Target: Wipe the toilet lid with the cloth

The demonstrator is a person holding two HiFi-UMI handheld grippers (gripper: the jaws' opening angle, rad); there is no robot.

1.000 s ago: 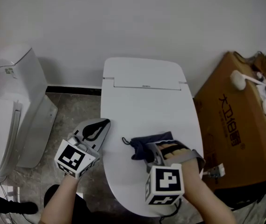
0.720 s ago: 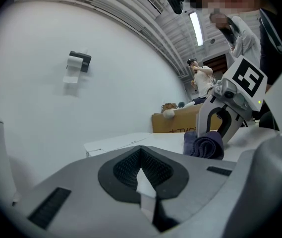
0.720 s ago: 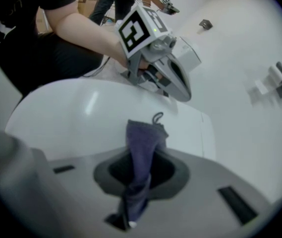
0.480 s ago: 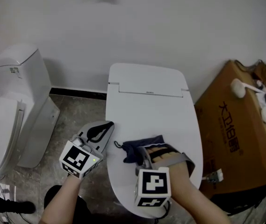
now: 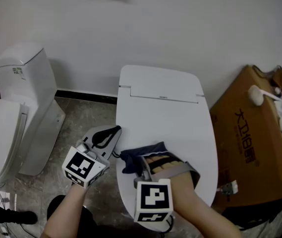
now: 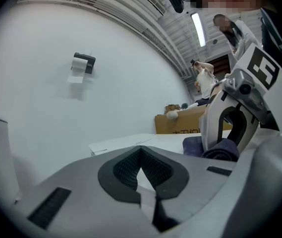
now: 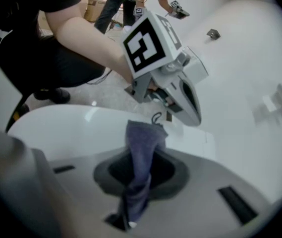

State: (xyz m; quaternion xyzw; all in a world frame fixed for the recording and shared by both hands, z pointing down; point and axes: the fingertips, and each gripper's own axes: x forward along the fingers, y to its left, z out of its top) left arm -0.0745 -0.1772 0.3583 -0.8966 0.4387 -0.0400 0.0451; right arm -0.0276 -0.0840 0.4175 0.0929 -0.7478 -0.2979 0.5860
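Cloth [image 5: 140, 155] has slid left across the lid [image 5: 175, 115] in the last second and now lies at its near-left edge. One stroke looks about done, with the far half still to wipe. The right gripper [image 5: 144, 163] is clamped on it. The left gripper [image 5: 102, 139] — jaws together, empty — hangs just off that edge, in the stroke's path. A box [image 5: 250, 133] stands to the right, a second toilet [image 5: 17, 108] to the left.

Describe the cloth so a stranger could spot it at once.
Find the flat white closed toilet lid in the middle, between another white toilet and a brown cardboard box. On its near left part lies a crumpled dark blue cloth, pinched in the right gripper; it is the only dark, soft thing on that lid.
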